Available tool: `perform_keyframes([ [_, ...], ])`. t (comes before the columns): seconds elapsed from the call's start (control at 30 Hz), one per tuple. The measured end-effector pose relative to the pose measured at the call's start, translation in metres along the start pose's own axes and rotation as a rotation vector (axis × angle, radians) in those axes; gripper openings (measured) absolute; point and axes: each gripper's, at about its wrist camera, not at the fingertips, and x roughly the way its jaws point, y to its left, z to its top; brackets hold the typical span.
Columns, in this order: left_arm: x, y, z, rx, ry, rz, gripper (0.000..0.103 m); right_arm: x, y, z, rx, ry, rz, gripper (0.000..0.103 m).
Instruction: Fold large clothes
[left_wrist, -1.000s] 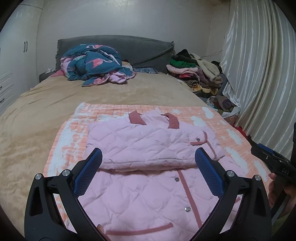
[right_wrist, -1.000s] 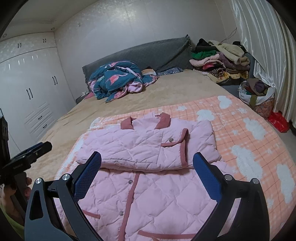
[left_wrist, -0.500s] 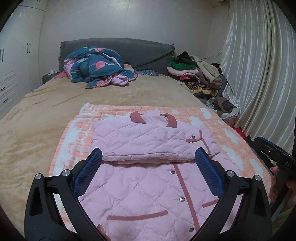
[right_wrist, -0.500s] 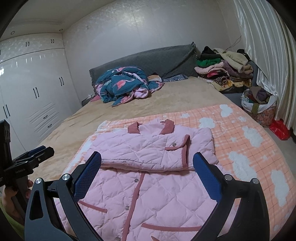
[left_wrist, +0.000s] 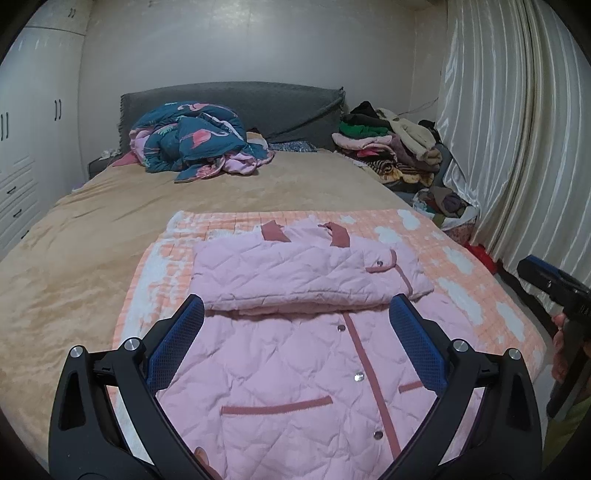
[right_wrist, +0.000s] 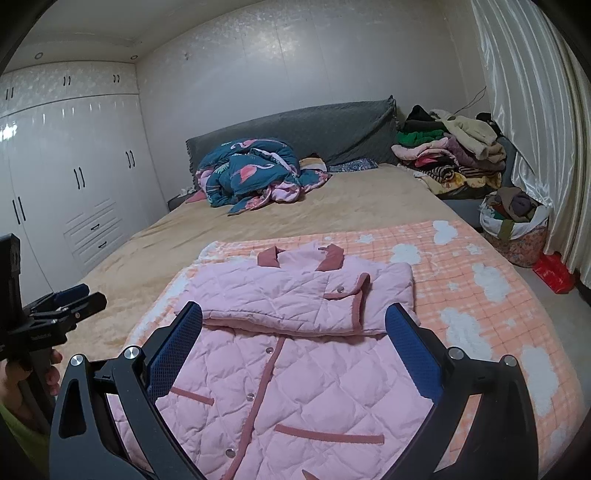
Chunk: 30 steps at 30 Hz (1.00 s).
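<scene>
A pink quilted jacket with dark pink trim lies face up on an orange cloud-pattern blanket. Its sleeves are folded across the chest below the collar. My left gripper hovers open above the jacket's middle and holds nothing. In the right wrist view the same jacket lies under my right gripper, also open and empty. Each gripper shows in the other's view, held in a hand: the right gripper at the bed's right side, the left gripper at its left.
The blanket lies on a tan bed. A teal flamingo quilt is bundled by the grey headboard. A clothes pile and a bag of clothes stand right, by the curtain. White wardrobes line the left wall.
Both grippers have drawn back and risen from the jacket, so more of its lower front and pockets shows. Both stay open. The jacket has not moved.
</scene>
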Motion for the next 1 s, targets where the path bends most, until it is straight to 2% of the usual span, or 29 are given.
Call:
perform_keyframes([
  [0.53, -0.015, 0.000, -0.015, -0.009, 0.020, -0.005, 0.094, -0.022, -0.004, -0.002, -0.007, -0.005, -0.015, 0.099],
  [1.0, -0.023, 0.006, -0.037, -0.022, 0.052, -0.008, 0.094, -0.031, -0.005, -0.021, -0.024, 0.042, -0.041, 0.099],
])
